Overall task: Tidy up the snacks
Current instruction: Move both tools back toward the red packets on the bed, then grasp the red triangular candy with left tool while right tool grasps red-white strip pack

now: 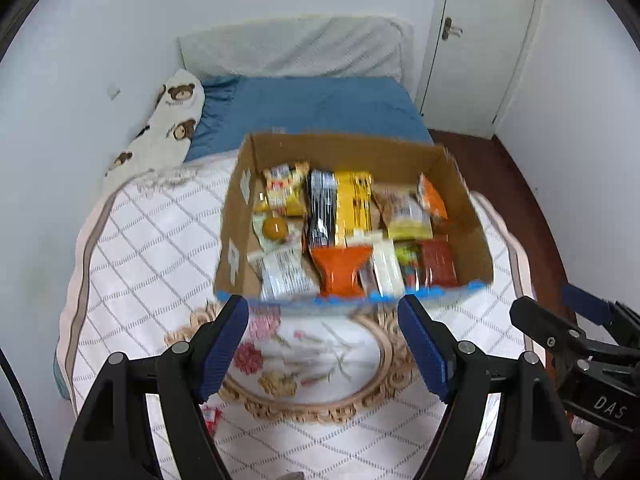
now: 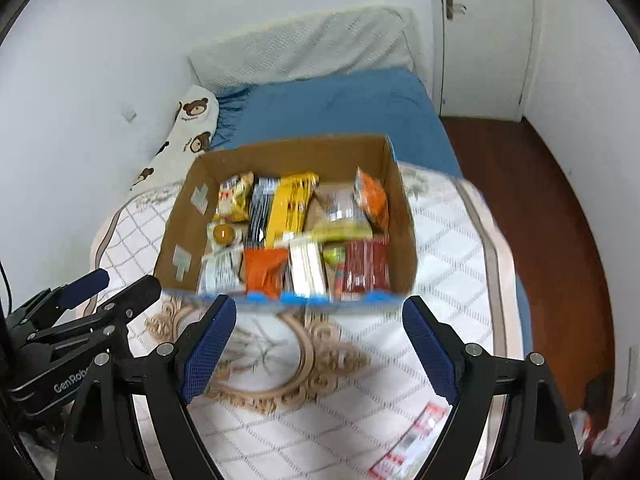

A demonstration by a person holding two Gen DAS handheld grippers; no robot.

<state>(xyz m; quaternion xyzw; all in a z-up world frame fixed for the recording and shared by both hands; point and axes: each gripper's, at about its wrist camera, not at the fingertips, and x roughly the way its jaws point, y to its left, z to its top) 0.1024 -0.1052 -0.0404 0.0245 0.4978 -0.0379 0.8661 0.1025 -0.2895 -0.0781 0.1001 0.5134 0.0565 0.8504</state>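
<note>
Holding both hand-held tools spread wide and empty, I am hovering the left gripper [image 1: 323, 350] and the right gripper [image 2: 318, 354] side by side above the white quilted bedspread with its grey diamond stitching [image 1: 136, 240]. Just beyond the blue ribbed fingertips [image 1: 224, 344] the open brown cardboard box [image 2: 188, 216] is sitting on the bed, its near blue-edged rim almost level with my tips. Inside it the crinkly foil snack packets are lying in rough rows: an orange pouch [image 1: 340, 268], a long yellow bar pack [image 1: 352, 204] and a dark red wrapper [image 2: 366, 266] among them. I am judging these light, soft and slippery, so I am planning to pinch each at a sealed end seam, gently, as contents may crush. A loose red-and-white packet [image 2: 408, 440] is lying on the bedspread near my right gripper, blurred
</note>
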